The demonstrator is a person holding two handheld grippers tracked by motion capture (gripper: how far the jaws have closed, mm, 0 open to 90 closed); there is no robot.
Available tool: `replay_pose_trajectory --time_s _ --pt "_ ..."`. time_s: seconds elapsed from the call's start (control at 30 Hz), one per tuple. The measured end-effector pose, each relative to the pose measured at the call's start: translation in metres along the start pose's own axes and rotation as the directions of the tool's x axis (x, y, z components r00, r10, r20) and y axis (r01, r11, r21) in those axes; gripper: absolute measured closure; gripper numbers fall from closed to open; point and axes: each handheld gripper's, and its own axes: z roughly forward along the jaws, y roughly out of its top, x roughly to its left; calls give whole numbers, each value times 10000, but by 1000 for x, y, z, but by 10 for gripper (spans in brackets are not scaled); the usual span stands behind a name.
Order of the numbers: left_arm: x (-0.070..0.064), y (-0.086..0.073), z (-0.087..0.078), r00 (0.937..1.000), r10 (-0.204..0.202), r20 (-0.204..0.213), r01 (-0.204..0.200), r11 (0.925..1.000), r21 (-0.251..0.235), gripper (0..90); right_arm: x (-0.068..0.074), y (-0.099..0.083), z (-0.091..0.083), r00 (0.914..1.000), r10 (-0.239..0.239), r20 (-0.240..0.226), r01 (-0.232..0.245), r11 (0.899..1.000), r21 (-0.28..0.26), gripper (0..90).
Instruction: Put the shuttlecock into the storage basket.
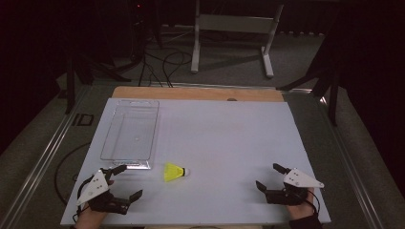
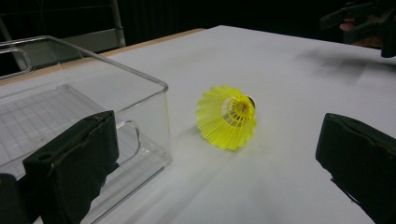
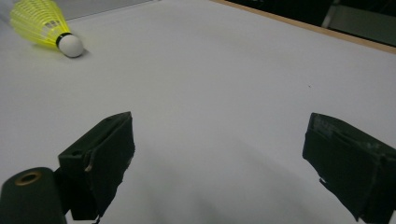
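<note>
Both grippers rest at the near tabletop (image 1: 219,143) edge, jaws spread wide, holding nothing: left gripper (image 1: 126,181) just left of the yellow shuttlecock (image 1: 175,172), right gripper (image 1: 270,178) well apart. Shuttlecock lies on its side just beside the clear tray (image 1: 130,136).

1 yellow shuttlecock (image 1: 175,172), 1 clear plastic tray (image 1: 108,138), 1 white table (image 1: 229,133), 2 grippers

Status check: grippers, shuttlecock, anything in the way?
Left gripper open, empty, near the shuttlecock. Right gripper open, empty, farther off. Shuttlecock on its side on the table, beside the clear tray. Path clear.
</note>
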Motion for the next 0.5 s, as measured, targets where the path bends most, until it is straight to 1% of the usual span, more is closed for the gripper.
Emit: replay_pose_trajectory --time_s 0.17,0.2,0.27,0.33,0.5 --pt "0 0 0 10000 11 -34 -10 10000 19 2 0 0 -1 10000 -32 -30 32 10000 -17 92" --pt "0 0 0 9999 121 -72 -121 9999 -6 2 0 0 0 10000 -53 -78 53 10000 -46 92" --pt "0 0 0 9999 129 -77 -129 9999 -34 2 1 0 0 9999 -81 -63 81 10000 -43 92" --pt "0 0 0 9996 209 -178 -208 9998 28 2 1 0 0 9999 -56 -87 55 10000 -53 92" --pt "1 0 0 9996 125 -238 -121 9998 165 2 0 0 0 9999 23 -109 -23 10000 -61 92"
